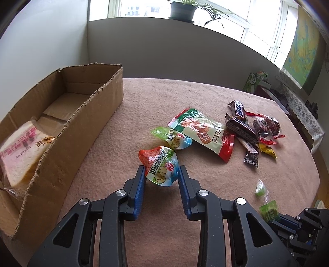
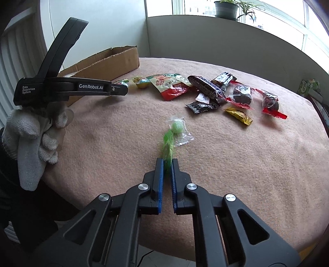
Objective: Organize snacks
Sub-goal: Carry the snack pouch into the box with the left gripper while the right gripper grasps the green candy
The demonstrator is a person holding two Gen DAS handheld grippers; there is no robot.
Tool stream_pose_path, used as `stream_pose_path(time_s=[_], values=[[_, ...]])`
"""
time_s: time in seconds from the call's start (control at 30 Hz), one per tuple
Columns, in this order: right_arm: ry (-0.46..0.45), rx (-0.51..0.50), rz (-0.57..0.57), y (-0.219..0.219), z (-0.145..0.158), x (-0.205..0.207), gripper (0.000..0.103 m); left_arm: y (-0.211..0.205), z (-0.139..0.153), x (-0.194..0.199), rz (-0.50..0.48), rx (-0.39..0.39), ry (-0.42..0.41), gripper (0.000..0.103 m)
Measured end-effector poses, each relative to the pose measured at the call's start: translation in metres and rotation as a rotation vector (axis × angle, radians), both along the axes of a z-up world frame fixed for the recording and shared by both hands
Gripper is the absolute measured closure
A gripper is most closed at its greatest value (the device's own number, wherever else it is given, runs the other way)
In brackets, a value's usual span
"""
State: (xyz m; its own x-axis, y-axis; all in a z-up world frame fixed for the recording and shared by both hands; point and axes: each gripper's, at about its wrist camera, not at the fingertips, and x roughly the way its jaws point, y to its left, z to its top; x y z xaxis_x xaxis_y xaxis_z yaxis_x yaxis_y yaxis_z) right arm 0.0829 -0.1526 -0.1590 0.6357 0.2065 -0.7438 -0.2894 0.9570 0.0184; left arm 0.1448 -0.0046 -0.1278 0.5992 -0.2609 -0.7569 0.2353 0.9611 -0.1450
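While the red-topped egg pouch (image 1: 159, 166) is pinched between the blue pads of the left gripper (image 1: 160, 171), it is held just clear of the pink blanket (image 1: 185, 96), with its printed face turned toward the camera. A narrow gap is kept by those jaws, filled by the pouch. A second, green-topped egg pouch (image 1: 171, 137) is seen lying just beyond it on the blanket, touching a larger red-and-white snack bag (image 1: 202, 131).

Further right, a heap of dark chocolate bars (image 1: 239, 120), red-edged clear wrappers (image 1: 267, 127) and a small yellow packet (image 1: 267, 151) is spread across the cloth. At the left edge, a torn cardboard box (image 1: 82, 119) is placed on the blanket, and a wrapped loaf of sliced bread (image 1: 22, 147) is held inside it at the near end.

In the right wrist view, the right gripper (image 2: 168, 162) is closed almost fully on a small green sachet (image 2: 168, 146), which is blurred and stands up from between the pads. A similar clear-and-green sachet (image 2: 180, 131) is left lying on the blanket just past it, well short of the heap.

A gloved hand (image 2: 30, 135) is shown gripping the handle of the left tool at the left of that view. A potted plant (image 1: 183, 10) is set on the window ledge behind.
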Motion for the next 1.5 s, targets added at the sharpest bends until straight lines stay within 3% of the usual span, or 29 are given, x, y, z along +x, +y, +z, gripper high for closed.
stream_pose_path(time_s=[0.5, 0.9, 1.17, 1.5], values=[[-0.059, 0.054, -0.021, -0.002, 0.028, 0.000, 0.099, 0.013, 0.016, -0.012, 0.011, -0.061, -0.035, 0.074], [-0.160, 0.056, 0.041, 0.029, 0.064, 0.018, 0.099, 0.034, 0.042, -0.023, 0.068, -0.123, -0.124, 0.074], [-0.211, 0.058, 0.110, 0.063, 0.091, 0.051, 0.099, 0.069, 0.053, -0.026, 0.166, -0.157, -0.168, 0.074], [-0.232, 0.065, 0.216, 0.130, 0.110, 0.108, 0.099, 0.112, 0.047, -0.028, 0.277, -0.133, -0.179, 0.074]])
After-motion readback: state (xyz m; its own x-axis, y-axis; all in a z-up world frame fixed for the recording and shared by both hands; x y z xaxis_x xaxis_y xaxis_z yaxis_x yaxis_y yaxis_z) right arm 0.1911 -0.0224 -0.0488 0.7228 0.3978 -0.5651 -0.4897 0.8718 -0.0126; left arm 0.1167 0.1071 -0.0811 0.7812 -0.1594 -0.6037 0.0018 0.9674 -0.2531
